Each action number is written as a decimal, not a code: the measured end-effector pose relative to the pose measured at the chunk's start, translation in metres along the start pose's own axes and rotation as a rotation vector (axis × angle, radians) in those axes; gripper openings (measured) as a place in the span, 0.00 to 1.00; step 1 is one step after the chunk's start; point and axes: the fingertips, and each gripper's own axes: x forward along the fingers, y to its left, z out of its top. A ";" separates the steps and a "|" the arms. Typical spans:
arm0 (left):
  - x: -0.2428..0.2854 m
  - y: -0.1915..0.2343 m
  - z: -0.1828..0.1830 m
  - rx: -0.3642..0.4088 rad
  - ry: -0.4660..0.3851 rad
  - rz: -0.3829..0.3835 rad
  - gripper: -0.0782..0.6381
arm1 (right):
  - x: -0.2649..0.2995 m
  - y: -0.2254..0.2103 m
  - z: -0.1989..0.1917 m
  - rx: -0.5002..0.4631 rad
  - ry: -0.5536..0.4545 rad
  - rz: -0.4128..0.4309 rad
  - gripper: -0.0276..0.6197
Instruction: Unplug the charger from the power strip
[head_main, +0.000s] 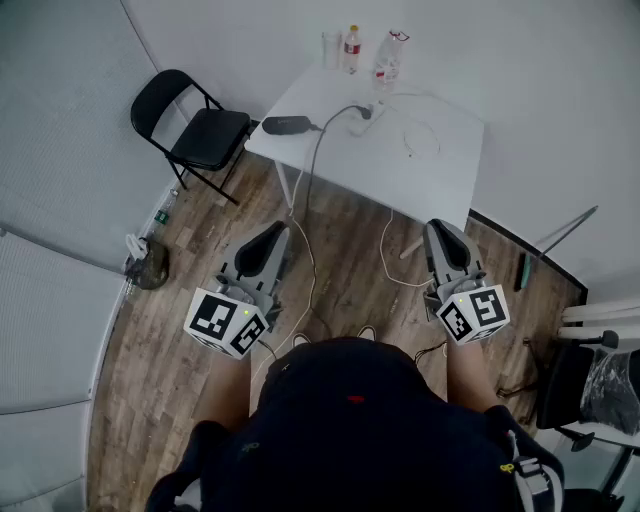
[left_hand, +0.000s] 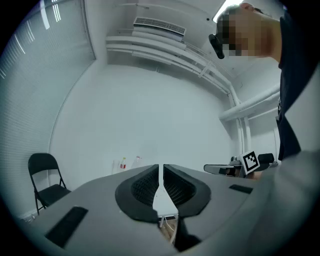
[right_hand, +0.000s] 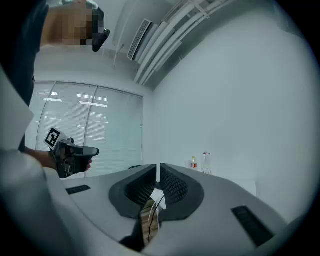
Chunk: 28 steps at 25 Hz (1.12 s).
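Small room with plain white walls (head_main: 540, 60) and a wood-plank floor (head_main: 150, 370). A white table (head_main: 440, 165) stands near the far wall, with a black folding chair (head_main: 205, 130) just beside it. Closed white blinds (right_hand: 100, 125) cover a window. A vented air-conditioning unit (left_hand: 160, 25) sits up high.

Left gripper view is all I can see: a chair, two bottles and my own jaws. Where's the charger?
Observer: The head view shows a black charger brick lying on the white table, at the end nearest the folding chair.
Operator: Is it plugged in?
Observer: A grey cable beside it leads to a dark plug near the bottles. The power strip is too small to make out.
Operator: Is my other gripper holding something?
Observer: No. The right gripper view shows the right gripper shut, with nothing between its jaws.
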 end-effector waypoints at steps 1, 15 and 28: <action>0.000 0.000 -0.001 0.001 0.001 0.000 0.17 | 0.000 0.000 -0.001 0.000 0.002 0.001 0.10; 0.002 0.003 -0.005 -0.010 0.012 0.007 0.17 | 0.009 0.007 -0.006 0.027 -0.004 0.042 0.10; -0.043 0.054 -0.016 -0.040 0.022 0.020 0.17 | 0.043 0.058 -0.019 0.027 0.049 0.031 0.10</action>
